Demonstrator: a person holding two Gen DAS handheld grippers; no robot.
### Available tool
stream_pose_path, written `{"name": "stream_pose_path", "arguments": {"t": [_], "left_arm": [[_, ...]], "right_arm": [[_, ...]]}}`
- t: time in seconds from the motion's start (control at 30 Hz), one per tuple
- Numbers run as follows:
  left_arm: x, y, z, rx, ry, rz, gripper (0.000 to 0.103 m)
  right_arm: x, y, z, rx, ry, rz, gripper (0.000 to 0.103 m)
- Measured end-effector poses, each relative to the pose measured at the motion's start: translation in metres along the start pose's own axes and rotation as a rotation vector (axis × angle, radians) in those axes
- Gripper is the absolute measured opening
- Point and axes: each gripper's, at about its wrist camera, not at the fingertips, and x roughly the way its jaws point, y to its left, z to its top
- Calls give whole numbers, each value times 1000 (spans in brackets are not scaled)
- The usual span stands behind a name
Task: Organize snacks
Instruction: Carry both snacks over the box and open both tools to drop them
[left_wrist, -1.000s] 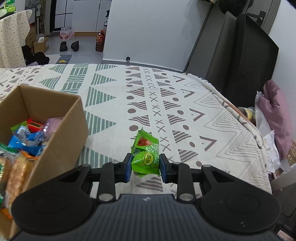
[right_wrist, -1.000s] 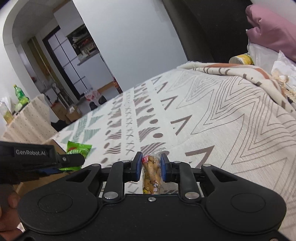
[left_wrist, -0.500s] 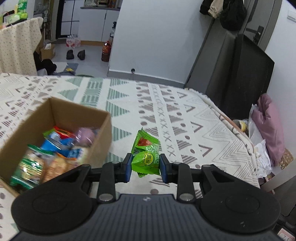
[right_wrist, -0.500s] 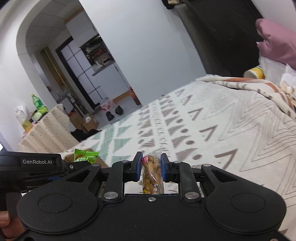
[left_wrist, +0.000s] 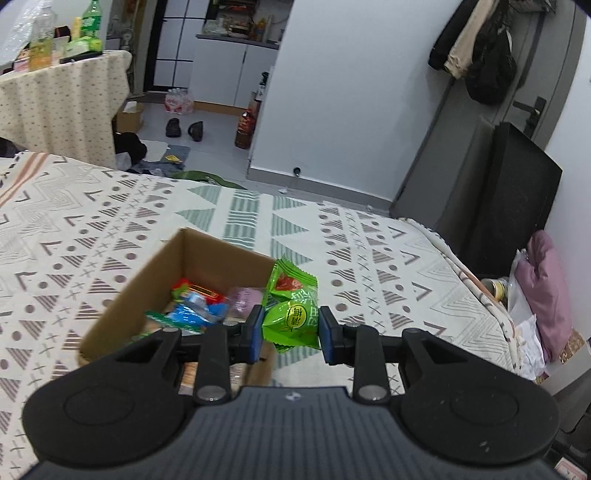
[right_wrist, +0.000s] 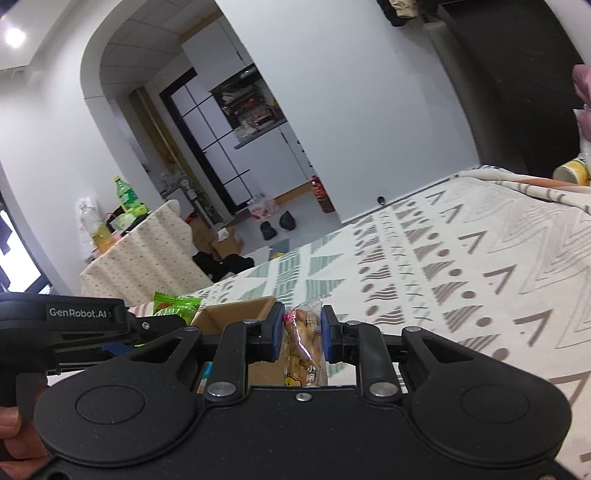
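Note:
My left gripper (left_wrist: 291, 332) is shut on a green snack packet (left_wrist: 292, 309) and holds it in the air above the right edge of an open cardboard box (left_wrist: 207, 254). Several snack packets (left_wrist: 195, 306) lie inside the box. In the right wrist view my right gripper (right_wrist: 303, 334) is shut on a clear packet of golden-brown snacks (right_wrist: 303, 341). The box (right_wrist: 236, 314) sits just beyond its left finger. The left gripper's body (right_wrist: 70, 325) reaches in from the left there, with the green packet (right_wrist: 177, 304) at its tip.
The box stands on a bed with a patterned cover (left_wrist: 369, 258). A dark panel (left_wrist: 517, 192) and a pink bundle (left_wrist: 543, 288) lie off the bed's right side. A cloth-covered table (left_wrist: 62, 107) with bottles stands at the back left. A hand (right_wrist: 11, 435) holds the left gripper.
Both grippers have risen and swung left, each holding its packet. The box has come from the left edge of the left wrist view to under the green packet.

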Motion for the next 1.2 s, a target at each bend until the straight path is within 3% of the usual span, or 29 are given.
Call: {"name": "stream_pose_path", "arguments": {"t": [0.57, 1.2], "left_arm": [[-22, 58, 11, -46, -7, 43, 29], [-7, 115, 8, -111, 47, 46, 29]], "right_arm": [[21, 66, -7, -50, 31, 85, 21], [63, 109, -35, -68, 165, 103, 21]]}}
